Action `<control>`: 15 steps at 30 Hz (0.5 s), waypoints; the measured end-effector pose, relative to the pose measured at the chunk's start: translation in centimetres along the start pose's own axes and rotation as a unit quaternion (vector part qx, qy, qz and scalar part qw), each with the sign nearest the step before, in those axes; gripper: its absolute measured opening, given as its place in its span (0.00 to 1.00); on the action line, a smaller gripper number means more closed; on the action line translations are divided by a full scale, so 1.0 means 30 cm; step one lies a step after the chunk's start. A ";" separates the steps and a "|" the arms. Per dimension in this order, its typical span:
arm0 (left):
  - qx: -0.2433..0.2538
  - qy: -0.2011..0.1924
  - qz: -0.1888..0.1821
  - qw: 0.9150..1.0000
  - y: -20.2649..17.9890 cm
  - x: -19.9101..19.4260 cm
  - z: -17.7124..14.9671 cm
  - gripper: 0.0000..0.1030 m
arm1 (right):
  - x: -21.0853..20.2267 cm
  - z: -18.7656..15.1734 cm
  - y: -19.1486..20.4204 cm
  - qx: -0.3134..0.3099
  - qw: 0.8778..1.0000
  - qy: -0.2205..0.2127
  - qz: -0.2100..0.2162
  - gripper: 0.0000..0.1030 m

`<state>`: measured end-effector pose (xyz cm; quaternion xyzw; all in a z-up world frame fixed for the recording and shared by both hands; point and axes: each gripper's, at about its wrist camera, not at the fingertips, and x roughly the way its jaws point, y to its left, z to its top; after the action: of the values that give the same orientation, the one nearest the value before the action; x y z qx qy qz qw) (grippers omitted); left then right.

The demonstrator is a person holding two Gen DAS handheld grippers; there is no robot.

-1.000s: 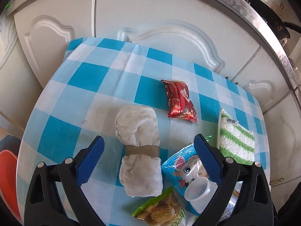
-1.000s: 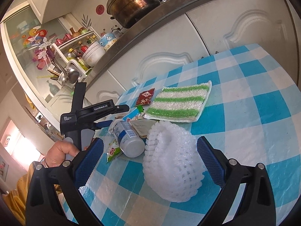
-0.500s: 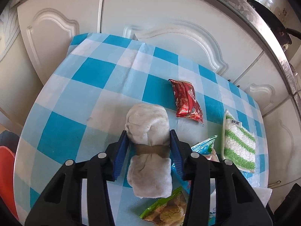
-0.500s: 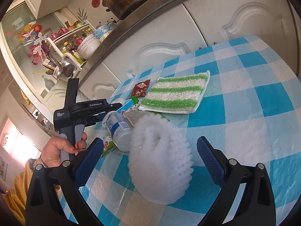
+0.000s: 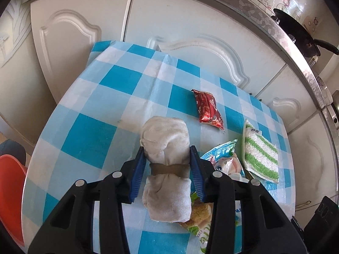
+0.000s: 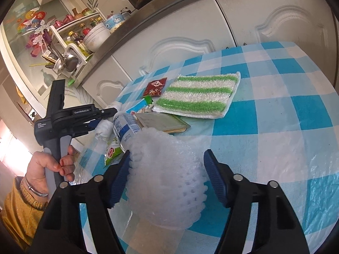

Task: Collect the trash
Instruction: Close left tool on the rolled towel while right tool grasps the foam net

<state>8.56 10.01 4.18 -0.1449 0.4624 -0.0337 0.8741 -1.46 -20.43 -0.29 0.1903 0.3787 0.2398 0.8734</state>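
Trash on the blue-and-white checked tablecloth: left gripper is clamped narrow on the grimy white cloth roll with a brown band, near the table's left edge. Right gripper sits around the white foam fruit net, pads touching it. The clear plastic bottle is half hidden. "GenRobot.AI" is readable on the left tool.

Few words can be read. The black gripper at the left, held in a hand, carries white lettering that looks like "GenRobot.AI". A snack packet at the near edge shows large green letters, cut off and unreadable.
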 end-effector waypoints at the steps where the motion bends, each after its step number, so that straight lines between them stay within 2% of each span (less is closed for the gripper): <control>1: 0.000 -0.003 0.000 1.000 0.004 -0.014 -0.008 0.42 | 0.000 -0.001 0.003 -0.001 1.000 -0.001 -0.002 0.64; 8: 0.006 -0.010 0.000 1.000 0.052 -0.095 -0.108 0.42 | -0.002 -0.004 0.001 0.000 1.000 -0.006 -0.021 0.51; 13: 0.001 -0.021 0.004 1.000 0.103 -0.161 -0.186 0.42 | -0.006 -0.005 -0.001 0.002 0.999 -0.014 -0.034 0.50; 15: -0.002 -0.025 0.005 1.000 0.125 -0.187 -0.215 0.42 | -0.010 -0.007 0.001 0.001 0.999 -0.019 -0.038 0.47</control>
<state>-0.19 13.25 4.18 -0.1449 0.4409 -0.0250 0.8854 -1.81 -20.55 -0.23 0.1816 0.3693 0.2022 0.8887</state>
